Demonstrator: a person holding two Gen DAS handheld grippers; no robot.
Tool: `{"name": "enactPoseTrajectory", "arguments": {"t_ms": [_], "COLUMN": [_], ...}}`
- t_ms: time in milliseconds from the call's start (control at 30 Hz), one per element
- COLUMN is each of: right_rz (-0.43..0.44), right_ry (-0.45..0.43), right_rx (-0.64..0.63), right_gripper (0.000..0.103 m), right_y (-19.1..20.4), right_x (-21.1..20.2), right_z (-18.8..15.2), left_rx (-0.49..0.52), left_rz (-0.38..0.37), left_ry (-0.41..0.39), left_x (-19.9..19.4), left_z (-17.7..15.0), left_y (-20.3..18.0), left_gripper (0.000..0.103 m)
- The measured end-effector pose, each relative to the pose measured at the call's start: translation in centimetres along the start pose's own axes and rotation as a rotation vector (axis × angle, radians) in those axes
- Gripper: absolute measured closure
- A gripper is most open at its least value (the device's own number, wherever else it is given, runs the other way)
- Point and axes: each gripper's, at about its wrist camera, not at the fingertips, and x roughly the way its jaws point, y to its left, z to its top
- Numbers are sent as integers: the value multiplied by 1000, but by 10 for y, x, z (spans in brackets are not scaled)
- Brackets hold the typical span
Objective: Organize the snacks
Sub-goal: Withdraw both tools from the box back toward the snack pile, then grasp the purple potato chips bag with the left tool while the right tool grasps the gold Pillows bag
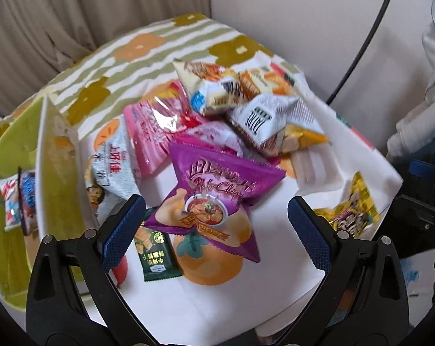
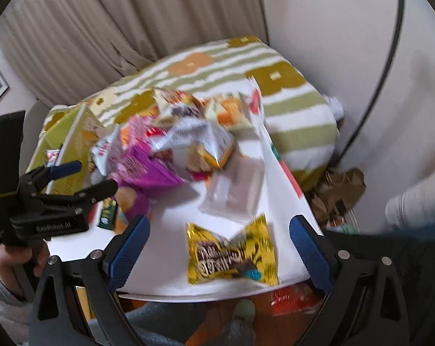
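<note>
Fingers (image 1: 122, 227) of both grippers spread empty: left gripper (image 1: 214, 230) over purple chip bag (image 1: 217, 190) beside green box (image 1: 59, 155), right gripper (image 2: 220, 248) over yellow packet (image 2: 232, 253).

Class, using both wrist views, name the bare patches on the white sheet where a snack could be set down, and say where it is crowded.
Free: the near strip of the white sheet below the purple chip bag and green packet; also the patch between the purple bag and the yellow packet. Crowded: the far pile around the silver packet and pink bag.
</note>
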Motion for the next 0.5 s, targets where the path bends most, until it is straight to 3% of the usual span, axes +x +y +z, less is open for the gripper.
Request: {"name": "enactPoseTrajectory", "arguments": {"t_ms": [367, 500], "right_rz": [-61, -63], "right_ry": [67, 86], "right_rx": [78, 77], "right_gripper": [6, 6], "right_y": [-8, -9], "right_x": [23, 35], "right_z": [-31, -38], "left_rx": [55, 84], "left_rz": [-29, -33], "left_ry": [77, 106], "left_x": [50, 67], "left_z": [3, 2], "left_y": [10, 10], "left_gripper": [5, 19]}}
